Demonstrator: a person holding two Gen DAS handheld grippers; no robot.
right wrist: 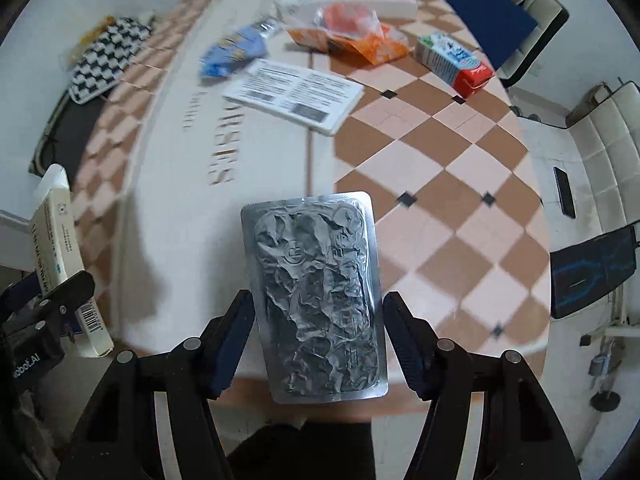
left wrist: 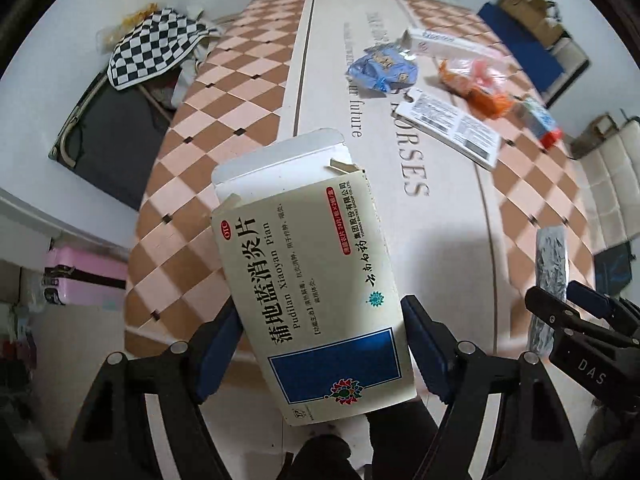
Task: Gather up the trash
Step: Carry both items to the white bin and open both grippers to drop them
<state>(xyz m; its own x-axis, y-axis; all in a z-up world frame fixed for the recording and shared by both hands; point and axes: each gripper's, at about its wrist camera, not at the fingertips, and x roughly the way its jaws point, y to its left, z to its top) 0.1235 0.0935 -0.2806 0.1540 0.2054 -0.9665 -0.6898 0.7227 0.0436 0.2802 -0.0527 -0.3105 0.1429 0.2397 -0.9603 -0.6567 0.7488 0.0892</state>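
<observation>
Left wrist view: both grippers loaded, remaining trash still on the table.

The left gripper [left wrist: 324,344] clamps the lower half of an empty Pudilan Xiaoyan Pian medicine box [left wrist: 308,276], torn flap pointing away, lifted above the near edge of the checkered table [left wrist: 208,128]. The right gripper [right wrist: 318,340] pinches a spent foil blister pack [right wrist: 316,296] by its long sides, also raised over the near edge; judged, both are held clear for carrying to a bin, none in view. Toward the table's far end lie a printed leaflet [right wrist: 296,96], blue wrapper [right wrist: 234,54], orange bag [right wrist: 352,40], milk carton [right wrist: 452,62] and long white box [right wrist: 348,2], clustered together, awaiting collection.
</observation>
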